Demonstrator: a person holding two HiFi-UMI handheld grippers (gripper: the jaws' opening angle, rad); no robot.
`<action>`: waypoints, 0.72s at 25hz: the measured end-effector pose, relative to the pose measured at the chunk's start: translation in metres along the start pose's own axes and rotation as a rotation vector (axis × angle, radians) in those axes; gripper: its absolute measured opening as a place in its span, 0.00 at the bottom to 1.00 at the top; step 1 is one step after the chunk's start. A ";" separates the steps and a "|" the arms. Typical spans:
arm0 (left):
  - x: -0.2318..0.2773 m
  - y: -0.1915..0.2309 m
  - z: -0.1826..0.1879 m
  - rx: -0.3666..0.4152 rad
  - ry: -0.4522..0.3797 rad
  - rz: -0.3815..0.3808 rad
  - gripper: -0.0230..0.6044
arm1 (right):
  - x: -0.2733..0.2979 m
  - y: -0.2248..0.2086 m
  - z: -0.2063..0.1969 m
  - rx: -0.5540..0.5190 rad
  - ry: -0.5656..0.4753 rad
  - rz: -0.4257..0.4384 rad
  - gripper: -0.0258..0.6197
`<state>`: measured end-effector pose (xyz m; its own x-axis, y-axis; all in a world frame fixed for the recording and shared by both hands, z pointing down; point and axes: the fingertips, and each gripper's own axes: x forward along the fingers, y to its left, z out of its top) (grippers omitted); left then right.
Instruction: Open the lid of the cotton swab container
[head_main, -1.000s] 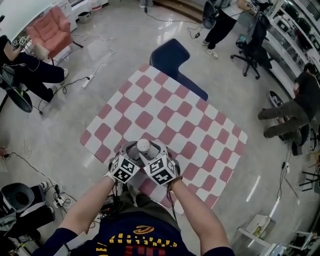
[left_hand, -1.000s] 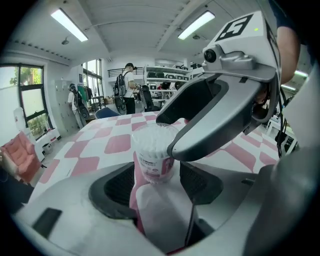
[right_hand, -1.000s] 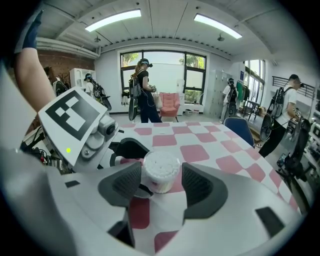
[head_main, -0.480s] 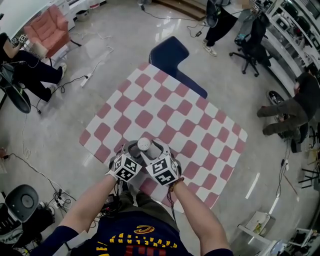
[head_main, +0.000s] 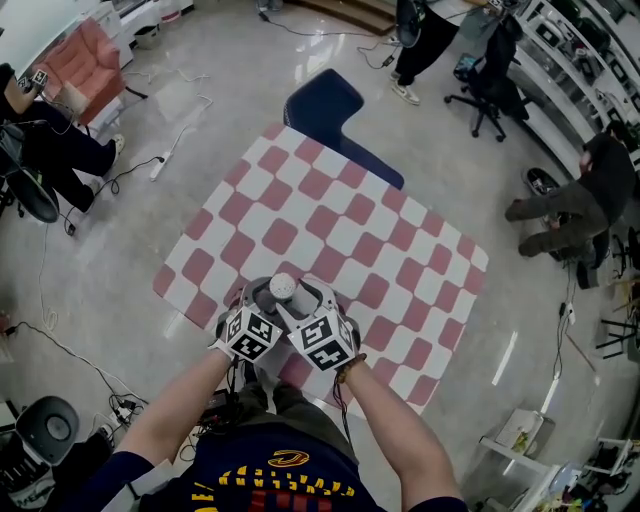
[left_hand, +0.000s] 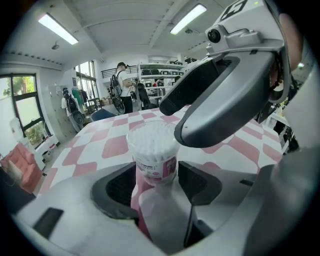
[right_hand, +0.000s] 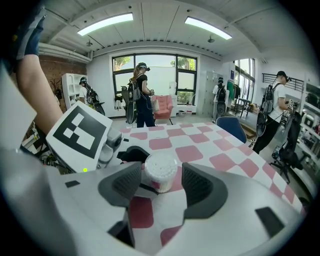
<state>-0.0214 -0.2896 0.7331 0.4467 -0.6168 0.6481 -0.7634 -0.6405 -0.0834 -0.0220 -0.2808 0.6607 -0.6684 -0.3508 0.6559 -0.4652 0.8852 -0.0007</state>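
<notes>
A square table covered in a pink-and-white chequered cloth fills the middle of the head view. A single dark navy chair is pushed against its far edge. A few people stand or sit well away around the room.

At the table's near edge the person's two grey grippers meet, each carrying one black-and-white marker cube. They sit side by side, almost touching. The left gripper comes in from the left and the right gripper from the right, and both angle downward.

Between them is the one cotton swab container, a clear round plastic tub with a pink label, packed with white swabs. It stands upright with its long axis vertical and its lid end on top. The jaws hide its base, so whether it rests on the cloth cannot be seen.

The left gripper's jaws have just closed in a little and now clasp the container's lower body, with a dark pad against each side. The right gripper's jaws stand wide apart. The lidded top shows between them with a narrow gap on either side, and neither pad presses on it.
</notes>
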 end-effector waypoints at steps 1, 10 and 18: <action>0.000 0.000 0.001 0.001 -0.003 -0.003 0.43 | -0.002 0.000 0.001 0.003 -0.001 -0.005 0.40; 0.003 -0.001 0.008 0.004 -0.039 -0.046 0.43 | -0.018 -0.006 0.003 0.045 -0.021 -0.057 0.40; -0.042 -0.002 0.044 0.044 -0.123 -0.134 0.43 | -0.050 0.005 0.031 0.015 -0.073 -0.028 0.40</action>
<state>-0.0180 -0.2824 0.6729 0.5988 -0.5739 0.5587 -0.6731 -0.7386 -0.0373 -0.0088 -0.2680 0.6041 -0.6952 -0.3970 0.5992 -0.4923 0.8704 0.0055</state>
